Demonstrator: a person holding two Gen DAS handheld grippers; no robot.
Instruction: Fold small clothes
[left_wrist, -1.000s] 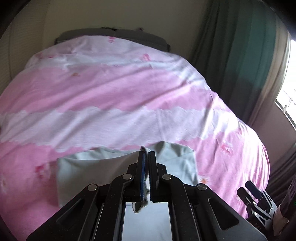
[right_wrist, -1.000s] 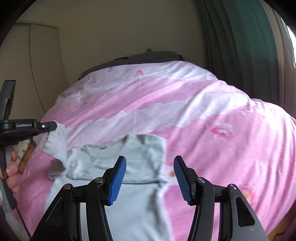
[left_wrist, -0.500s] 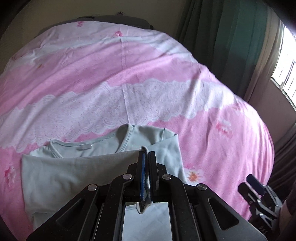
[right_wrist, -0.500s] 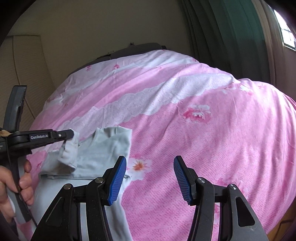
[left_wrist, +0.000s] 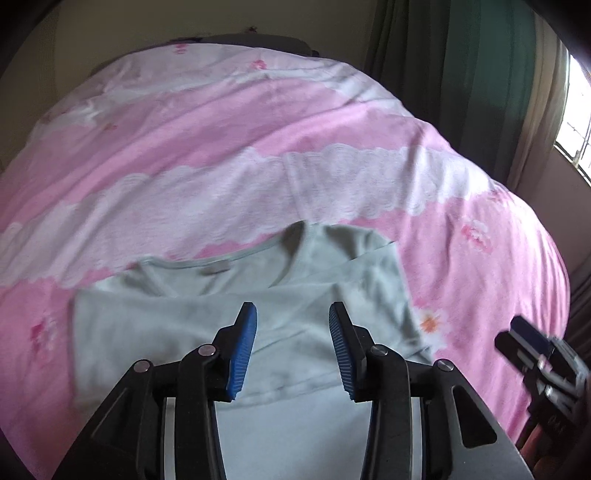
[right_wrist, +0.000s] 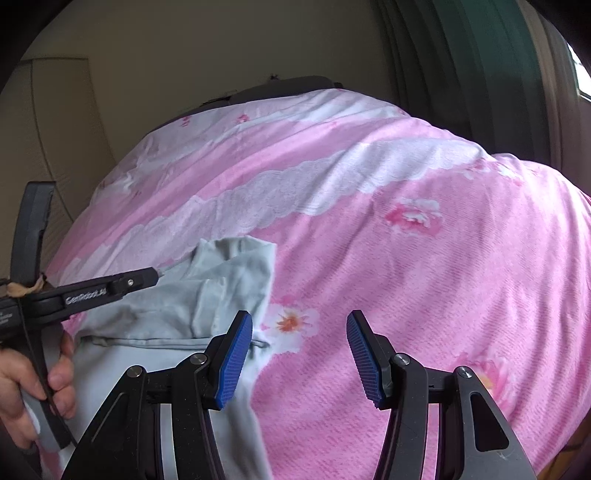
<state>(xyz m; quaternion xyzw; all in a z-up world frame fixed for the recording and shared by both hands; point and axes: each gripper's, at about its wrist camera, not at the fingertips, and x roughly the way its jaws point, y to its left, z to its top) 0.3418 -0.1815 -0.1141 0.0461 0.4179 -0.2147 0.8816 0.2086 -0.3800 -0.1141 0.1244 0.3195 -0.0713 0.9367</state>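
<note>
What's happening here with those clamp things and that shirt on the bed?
A person is folding a small pale green shirt on a bed with a pink flowered cover, using a hand-held gripper in each hand. One side of the shirt is already folded in over the body. The left gripper is open just above the folded part and holds nothing. The right gripper is also open and empty, off the shirt's edge over the cover.

Probably bedroom: bed (left_wrist: 258, 155), curtains (left_wrist: 461, 62)
</note>
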